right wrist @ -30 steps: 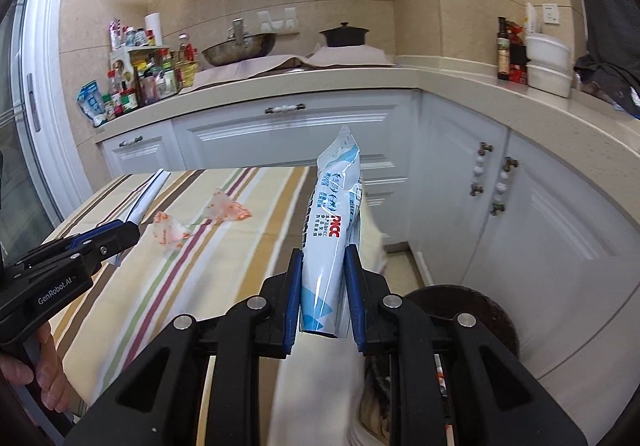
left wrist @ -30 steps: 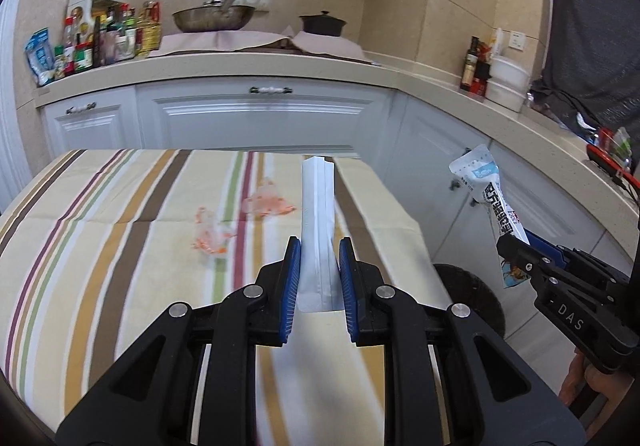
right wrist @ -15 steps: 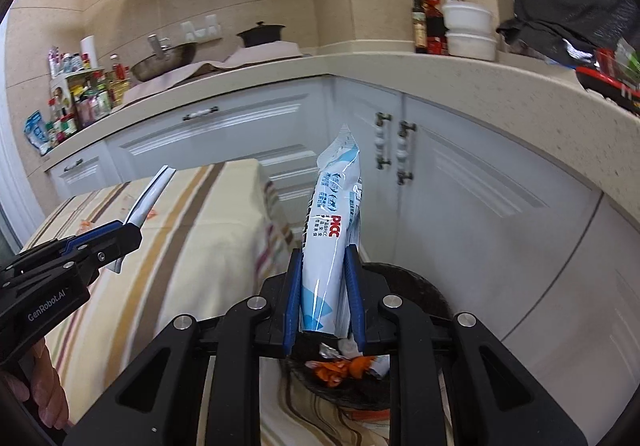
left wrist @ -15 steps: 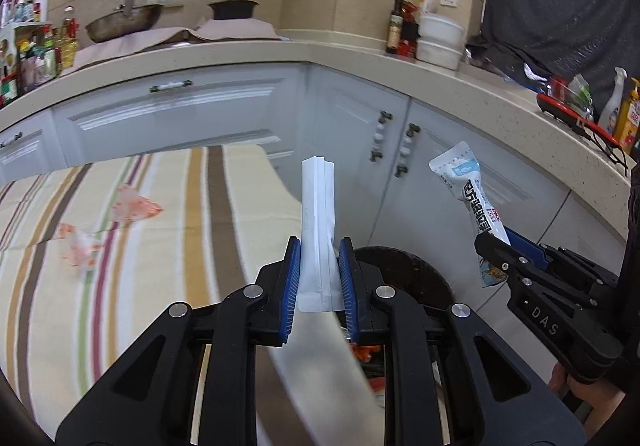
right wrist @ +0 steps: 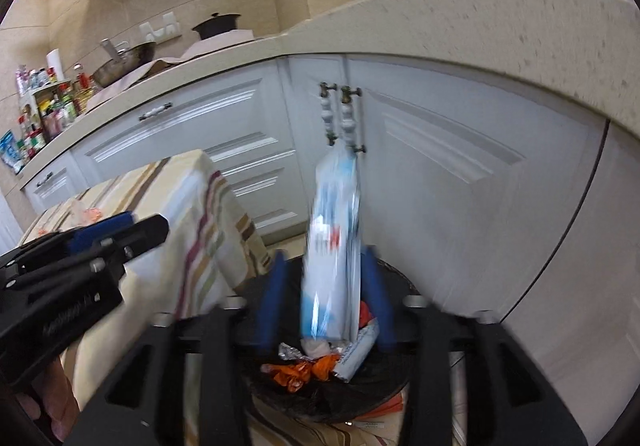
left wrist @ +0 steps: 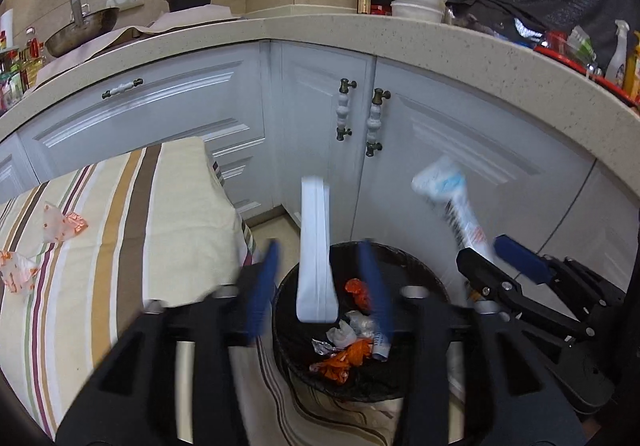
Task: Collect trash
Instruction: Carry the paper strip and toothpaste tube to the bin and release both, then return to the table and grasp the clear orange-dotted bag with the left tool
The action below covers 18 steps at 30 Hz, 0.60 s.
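My left gripper (left wrist: 320,286) is open above the round black trash bin (left wrist: 292,358). A white flat wrapper (left wrist: 315,250) hangs loose between its spread blue pads, over the bin. My right gripper (right wrist: 326,294) is open too, and a blue-and-white snack bag (right wrist: 334,246) stands blurred between its pads above the bin (right wrist: 384,386). In the left wrist view the right gripper (left wrist: 486,250) shows with the same bag (left wrist: 452,202). The bin holds orange, white and silver scraps (left wrist: 348,350). Two orange-and-clear wrappers (left wrist: 60,226) lie on the striped tablecloth (left wrist: 120,246).
White cabinet doors (left wrist: 400,174) under a beige counter (left wrist: 440,50) stand right behind the bin. The table corner (right wrist: 208,182) is just left of the bin. Bottles, bowls and pans sit on the counter.
Both grippers swung right from the table to over the bin and tilted down. Both have opened, and the white wrapper and the snack bag are loose between the pads.
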Each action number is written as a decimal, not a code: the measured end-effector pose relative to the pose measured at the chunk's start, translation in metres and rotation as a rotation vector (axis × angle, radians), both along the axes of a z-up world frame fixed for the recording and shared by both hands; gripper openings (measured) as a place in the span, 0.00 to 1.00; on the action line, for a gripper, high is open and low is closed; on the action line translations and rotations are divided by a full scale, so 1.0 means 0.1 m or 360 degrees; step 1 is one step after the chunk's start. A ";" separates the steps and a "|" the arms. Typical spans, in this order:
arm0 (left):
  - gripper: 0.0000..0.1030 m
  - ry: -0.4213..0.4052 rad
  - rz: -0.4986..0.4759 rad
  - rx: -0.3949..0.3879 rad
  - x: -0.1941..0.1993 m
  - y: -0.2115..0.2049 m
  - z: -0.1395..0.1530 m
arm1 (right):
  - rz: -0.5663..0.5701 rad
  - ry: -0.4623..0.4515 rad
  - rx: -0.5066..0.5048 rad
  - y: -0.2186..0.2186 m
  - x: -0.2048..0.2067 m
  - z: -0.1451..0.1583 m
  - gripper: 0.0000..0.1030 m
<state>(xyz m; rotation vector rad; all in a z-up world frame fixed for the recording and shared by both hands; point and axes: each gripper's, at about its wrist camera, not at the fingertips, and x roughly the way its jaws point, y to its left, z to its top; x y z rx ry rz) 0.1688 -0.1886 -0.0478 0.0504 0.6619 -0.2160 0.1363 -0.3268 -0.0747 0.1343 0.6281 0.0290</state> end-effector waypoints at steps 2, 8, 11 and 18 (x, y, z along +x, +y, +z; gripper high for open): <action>0.58 0.0003 0.0016 0.0004 0.02 0.00 -0.03 | -0.0022 0.0001 0.0020 -0.06 0.00 -0.02 0.50; 0.63 0.0037 0.0046 0.0009 0.03 0.07 -0.03 | -0.0063 -0.0019 0.0033 -0.11 -0.07 0.01 0.55; 0.64 0.0038 0.0079 -0.0014 0.00 0.19 0.01 | -0.0054 -0.0032 0.0038 -0.07 -0.08 0.06 0.56; 0.66 0.0013 0.0185 -0.0020 -0.10 0.59 0.11 | 0.0026 -0.0070 0.0041 0.17 -0.07 0.19 0.59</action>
